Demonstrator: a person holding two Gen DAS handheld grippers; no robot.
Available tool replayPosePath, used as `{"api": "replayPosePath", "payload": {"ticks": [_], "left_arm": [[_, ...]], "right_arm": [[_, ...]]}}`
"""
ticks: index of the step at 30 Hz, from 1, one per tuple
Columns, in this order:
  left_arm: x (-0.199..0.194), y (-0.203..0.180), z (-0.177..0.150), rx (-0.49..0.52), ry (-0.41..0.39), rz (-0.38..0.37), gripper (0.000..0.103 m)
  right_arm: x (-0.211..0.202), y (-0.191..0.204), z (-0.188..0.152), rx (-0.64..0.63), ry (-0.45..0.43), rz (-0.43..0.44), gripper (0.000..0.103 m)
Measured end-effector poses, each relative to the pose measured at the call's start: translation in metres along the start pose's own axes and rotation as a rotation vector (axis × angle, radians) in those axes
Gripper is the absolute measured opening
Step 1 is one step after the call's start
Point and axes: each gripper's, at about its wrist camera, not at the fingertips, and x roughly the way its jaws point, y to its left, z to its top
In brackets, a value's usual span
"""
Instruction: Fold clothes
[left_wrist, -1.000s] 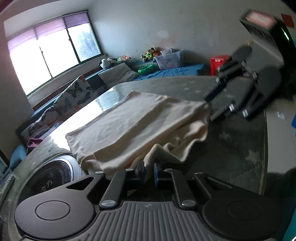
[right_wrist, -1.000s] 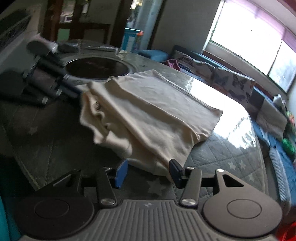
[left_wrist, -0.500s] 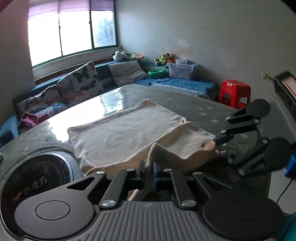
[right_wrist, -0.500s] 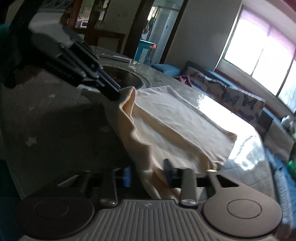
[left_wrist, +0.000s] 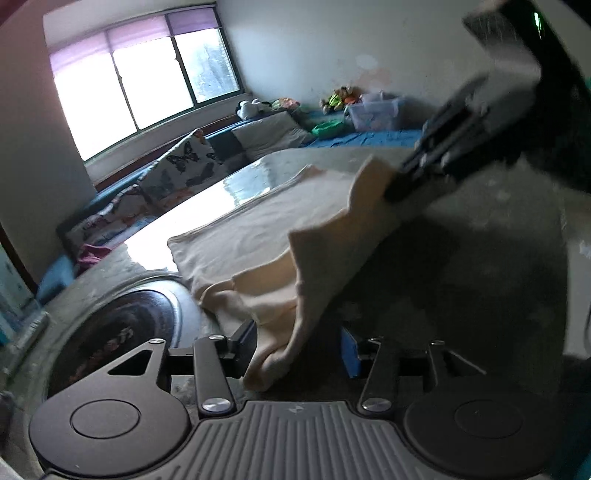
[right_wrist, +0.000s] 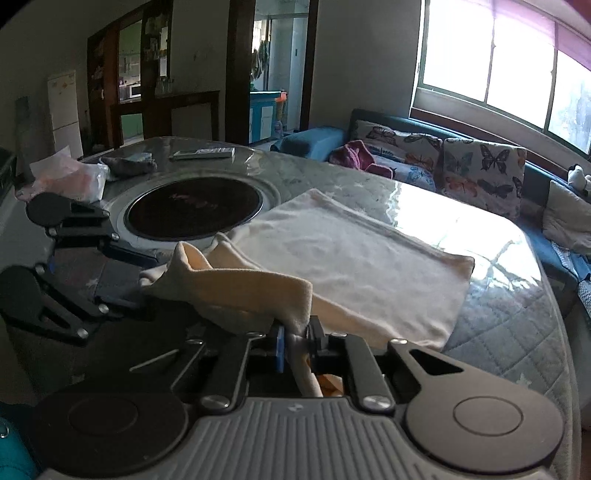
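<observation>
Between right hand-held gripper (right_wrist: 295, 341) pads, cream garment (right_wrist: 343, 254) edge, pinched

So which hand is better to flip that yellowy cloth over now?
Probably the right: the right hand-held gripper is closing on the cream cloth edge, while the left hand-held gripper is opening, cloth loose between them.

The right gripper (right_wrist: 295, 341), jaws closing, pinches the cream garment (right_wrist: 332, 251).

Left gripper (left_wrist: 299, 341) and right gripper (right_wrist: 296, 345): black linkage arms with silver screws, blue finger pads, round black discs either side, grey ribbed housing along the bottom of each frame.
</observation>
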Motion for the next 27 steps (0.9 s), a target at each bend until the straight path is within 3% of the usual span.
{"api": "replayPosePath", "payload": {"ticks": [2,5,6,14,23,27], "left_arm": [[0.006,0.001,0.0,0.019,0.009,0.012,0.05],[0.014,0.008,-0.001,0.017,0.028,-0.001,0.013],[0.015,0.01,-0.001,0.01,0.026,-0.007,0.011],[-0.021,0.016,0.003,-0.038,-0.05,-0.027,0.008],[-0.103,-0.003,-0.001,-0.054,-0.072,-0.125,0.008],[-0.122,-0.004,0.002,-0.055,-0.077,-0.135,0.008]], "right_arm": [[-0.001,0.001,0.0,0.0,-0.005,-0.005,0.011],[-0.003,0.002,-0.002,0.007,-0.017,-0.01,0.01],[-0.003,0.003,-0.003,0.009,-0.021,-0.011,0.01],[-0.027,0.013,-0.008,-0.008,-0.067,0.004,0.009],[-0.095,0.046,-0.016,-0.052,-0.057,0.078,0.009],[-0.112,0.058,-0.013,-0.051,-0.049,0.096,0.008]]}}
